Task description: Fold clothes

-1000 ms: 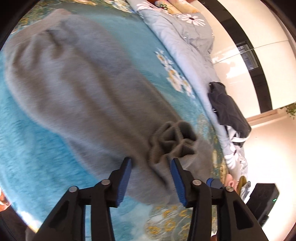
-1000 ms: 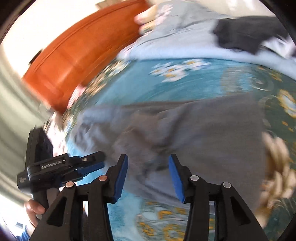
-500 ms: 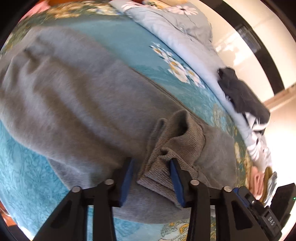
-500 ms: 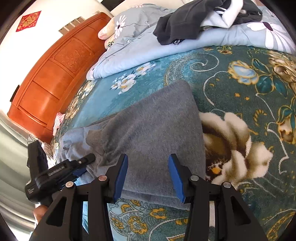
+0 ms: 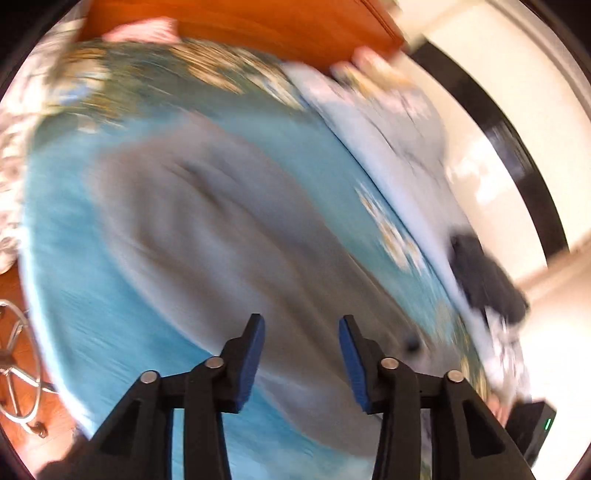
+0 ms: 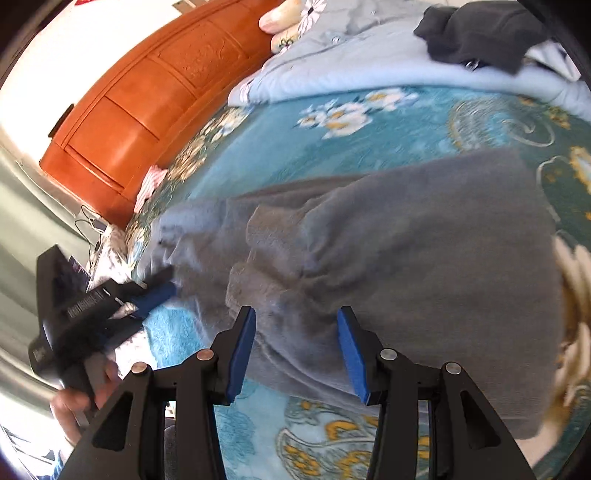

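Left claw [image 5: 301, 354]: jaws apart, empty, above the sweater's near edge; view smeared by motion blur.
Right claw [image 6: 295, 347]: jaws apart, empty, over the sweater's [image 6: 406, 240] near hem.
Sweater: grey knit, flat on the teal blanket [image 6: 369, 122], one part folded over and bunched at the middle, wrinkled toward the left side.
Dark garment [image 6: 476, 33]: on the pale quilt [image 6: 332, 74], well apart from the sweater.
Headboard [image 6: 147, 96]: orange wood, at the far end.
Risks, judged: a shallow pinch may catch only the top layer, so the fold drags askew; thick knit may slip from the pads; a deep pinch may catch the blanket too; bunched cloth could set creases into the next fold.
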`<state>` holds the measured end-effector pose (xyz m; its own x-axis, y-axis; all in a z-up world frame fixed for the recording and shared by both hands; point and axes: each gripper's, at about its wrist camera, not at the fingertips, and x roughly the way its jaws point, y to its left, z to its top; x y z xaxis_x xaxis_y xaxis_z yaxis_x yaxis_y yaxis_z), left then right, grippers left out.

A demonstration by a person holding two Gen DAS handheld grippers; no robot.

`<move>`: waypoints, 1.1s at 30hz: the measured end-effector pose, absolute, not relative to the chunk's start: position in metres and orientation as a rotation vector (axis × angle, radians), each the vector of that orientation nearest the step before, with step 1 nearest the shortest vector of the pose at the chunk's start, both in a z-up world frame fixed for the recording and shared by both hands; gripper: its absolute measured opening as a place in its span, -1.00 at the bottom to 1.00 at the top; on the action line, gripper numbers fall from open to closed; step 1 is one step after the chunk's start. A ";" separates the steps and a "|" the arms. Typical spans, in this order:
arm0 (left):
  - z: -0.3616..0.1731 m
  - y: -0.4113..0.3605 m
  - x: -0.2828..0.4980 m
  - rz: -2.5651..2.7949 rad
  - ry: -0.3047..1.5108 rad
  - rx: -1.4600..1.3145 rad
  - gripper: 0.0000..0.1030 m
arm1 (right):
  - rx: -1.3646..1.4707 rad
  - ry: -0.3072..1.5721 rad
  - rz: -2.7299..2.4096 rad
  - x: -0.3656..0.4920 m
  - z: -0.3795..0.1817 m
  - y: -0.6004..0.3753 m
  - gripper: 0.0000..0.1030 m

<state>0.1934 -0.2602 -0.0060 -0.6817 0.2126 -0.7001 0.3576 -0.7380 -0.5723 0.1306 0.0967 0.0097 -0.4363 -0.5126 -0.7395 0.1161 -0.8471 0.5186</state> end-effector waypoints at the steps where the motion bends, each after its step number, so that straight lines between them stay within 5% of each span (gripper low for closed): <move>1: -0.009 -0.279 0.197 -2.544 1.125 1.178 0.04 | 1.399 -0.551 -2.310 0.130 0.007 0.094 -0.09; 7: -0.042 -0.364 0.200 -2.357 1.298 1.094 0.12 | 1.432 -0.552 -2.314 0.131 0.002 0.096 -0.09; 16: -0.068 -0.375 0.168 -2.414 1.364 1.101 0.08 | 1.469 -0.527 -2.322 0.123 0.000 0.091 -0.09; 20: -0.060 -0.368 0.165 -2.411 1.263 1.112 -0.49 | 1.468 -0.536 -2.327 0.122 0.002 0.093 -0.09; 33: 0.118 -0.198 0.171 -3.094 0.750 0.974 -0.61 | 1.416 -0.715 -2.397 0.138 0.012 0.148 -0.09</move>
<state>0.1712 -0.1978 0.1183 -0.8128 0.3040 -0.4969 -0.0428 -0.8819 -0.4696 0.1384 0.1476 0.0118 -0.4876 -0.4612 -0.7413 -0.0205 -0.8428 0.5378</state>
